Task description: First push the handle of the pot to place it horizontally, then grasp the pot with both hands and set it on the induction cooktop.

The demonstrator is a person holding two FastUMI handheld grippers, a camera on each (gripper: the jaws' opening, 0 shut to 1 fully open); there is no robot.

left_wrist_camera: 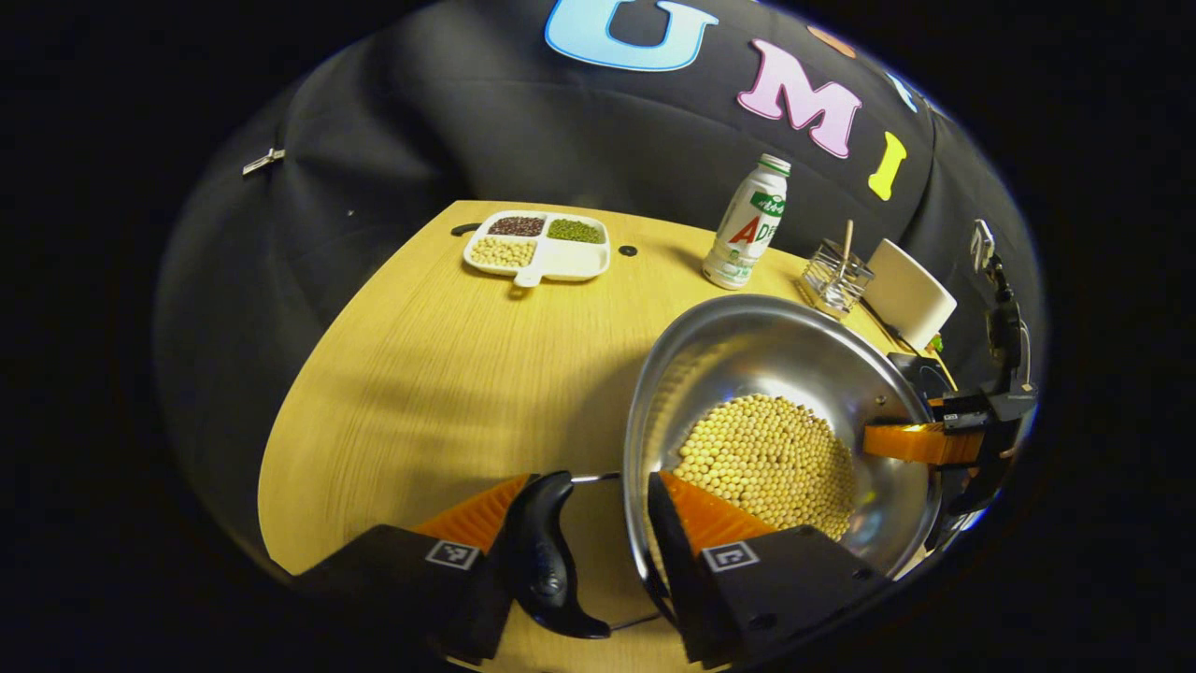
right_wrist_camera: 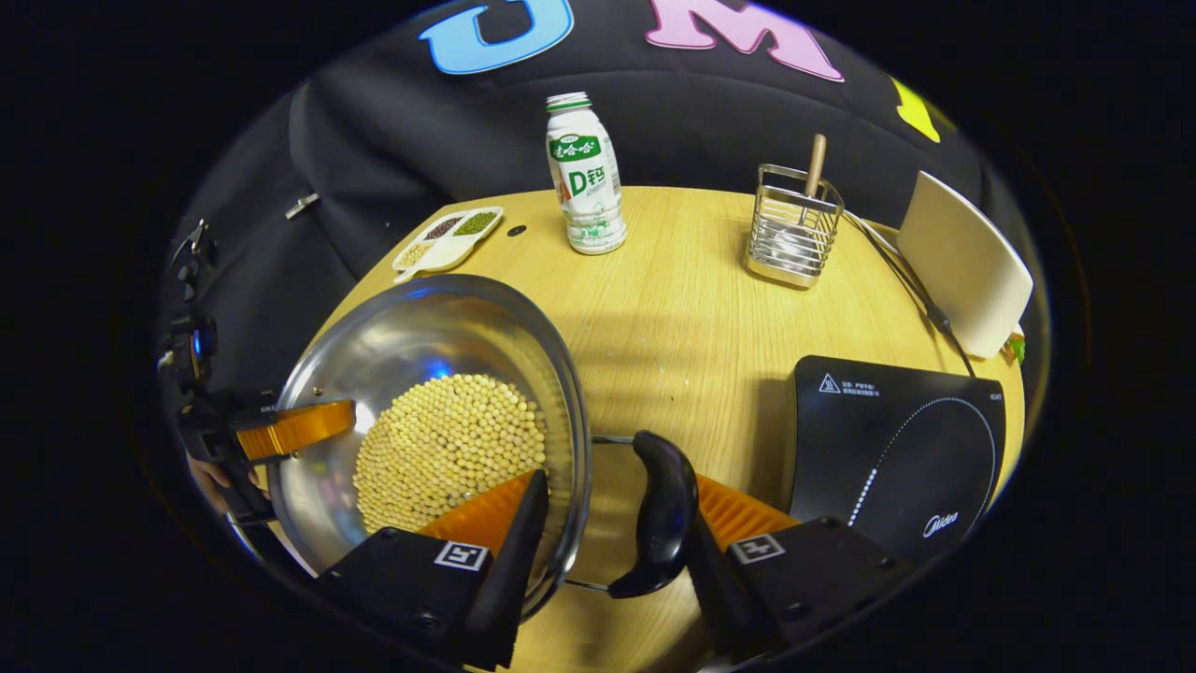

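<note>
The left gripper reaches forward, its jaws spread: one finger sits inside the pot rim, the other outside the pot's near handle, so handle and rim lie between them. Whether both fingers press is hard to judge. The right gripper mirrors this on the opposite side, one finger inside the rim, one beyond that side's handle. In the right gripper view, a bit of the hand holding the left gripper shows behind it.
</note>
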